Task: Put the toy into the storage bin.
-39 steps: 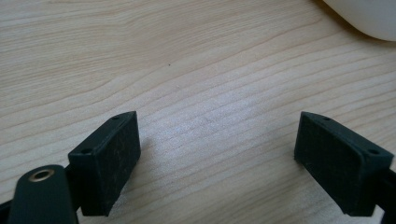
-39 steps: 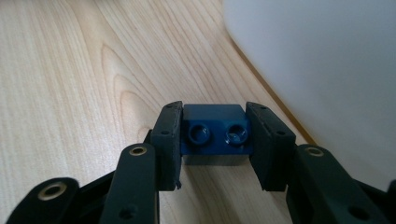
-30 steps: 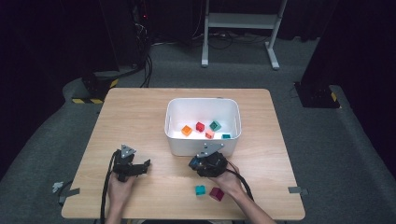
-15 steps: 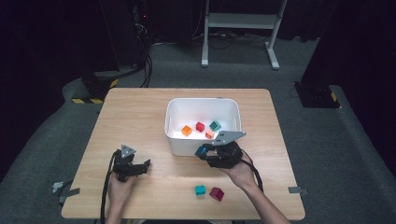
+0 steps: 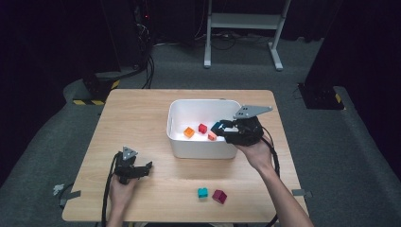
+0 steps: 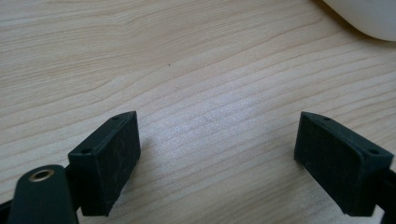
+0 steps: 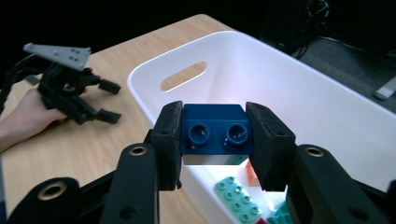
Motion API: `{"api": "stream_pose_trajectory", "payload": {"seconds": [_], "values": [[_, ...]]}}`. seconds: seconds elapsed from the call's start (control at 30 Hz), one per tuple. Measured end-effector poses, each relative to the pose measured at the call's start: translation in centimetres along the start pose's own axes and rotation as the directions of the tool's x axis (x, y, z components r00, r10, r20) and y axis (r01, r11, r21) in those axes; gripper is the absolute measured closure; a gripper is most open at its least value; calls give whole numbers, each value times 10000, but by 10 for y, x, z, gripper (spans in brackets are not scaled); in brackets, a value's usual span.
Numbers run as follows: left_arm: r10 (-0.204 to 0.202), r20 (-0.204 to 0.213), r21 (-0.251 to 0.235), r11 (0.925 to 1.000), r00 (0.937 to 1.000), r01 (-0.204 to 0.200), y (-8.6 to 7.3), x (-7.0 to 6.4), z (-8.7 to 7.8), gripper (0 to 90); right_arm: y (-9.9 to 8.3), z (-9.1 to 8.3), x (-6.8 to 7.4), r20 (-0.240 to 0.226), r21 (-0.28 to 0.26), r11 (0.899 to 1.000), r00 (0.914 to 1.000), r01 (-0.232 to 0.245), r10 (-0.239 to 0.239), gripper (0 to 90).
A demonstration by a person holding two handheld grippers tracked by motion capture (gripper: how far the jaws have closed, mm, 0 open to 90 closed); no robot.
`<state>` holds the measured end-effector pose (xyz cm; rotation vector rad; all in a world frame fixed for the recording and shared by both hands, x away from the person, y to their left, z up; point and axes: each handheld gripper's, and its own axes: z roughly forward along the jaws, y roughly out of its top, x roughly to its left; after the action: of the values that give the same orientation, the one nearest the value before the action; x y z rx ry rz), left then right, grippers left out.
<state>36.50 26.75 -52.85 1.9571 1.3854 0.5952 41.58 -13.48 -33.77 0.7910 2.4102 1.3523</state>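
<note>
Taking the white bin [image 5: 201, 150] as the landmark and reading from the left: the left gripper [image 5: 142, 170] rests on the table [image 5: 137, 118] well to the bin's near-left, where it lay a second ago, and its own view shows both jaws spread wide over bare wood grain with nothing between them, a corner of the bin just visible at the far right. Straight in front of the bin's near wall, well apart from it, a teal brick [image 5: 203, 192] and a dark magenta brick [image 5: 219, 196] sit just beside each other, unmoved. The change is on the right: a second ago the right gripper [image 5: 221, 128] was low on the table in front of the bin's near-right corner, close to those two loose bricks; it has since risen and swung forward, and now hangs over the bin's right rim, pointing inward. Its own view shows the jaws clamped on a dark blue two-stud brick [image 7: 215, 135], held studs toward the camera above the bin's interior, with green and orange bricks lying on the bin floor below. In my judgement the pick-up is finished and the brick is placed for a drop; opening the jaws should land it among the others, leaving the two bricks in front of the bin to collect.
</note>
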Motion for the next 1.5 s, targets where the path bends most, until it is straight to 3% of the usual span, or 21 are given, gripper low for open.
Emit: {"api": "stream_pose_trajectory", "payload": {"seconds": [0.27,0.8,1.0,1.2,1.5], "values": [[0,0,-2,10000,10000,0,0,0,0,144,8,8,-18,340,299,9988,9987,-388,378,587],[0,1,0,10000,10000,0,0,0,0,145,-2,46,-48,1243,1403,9852,9890,-980,807,576],[-3,2,-1,10000,10000,3,0,0,0,144,-7,52,-53,1371,1576,9807,9861,-1157,943,480],[0,2,-1,10000,10000,0,0,0,0,144,-15,37,-43,1186,983,9894,9884,-1067,948,443],[1,1,0,10000,10000,-1,0,0,0,145,-46,-12,-9,988,-206,9970,9922,-742,759,433]]}}
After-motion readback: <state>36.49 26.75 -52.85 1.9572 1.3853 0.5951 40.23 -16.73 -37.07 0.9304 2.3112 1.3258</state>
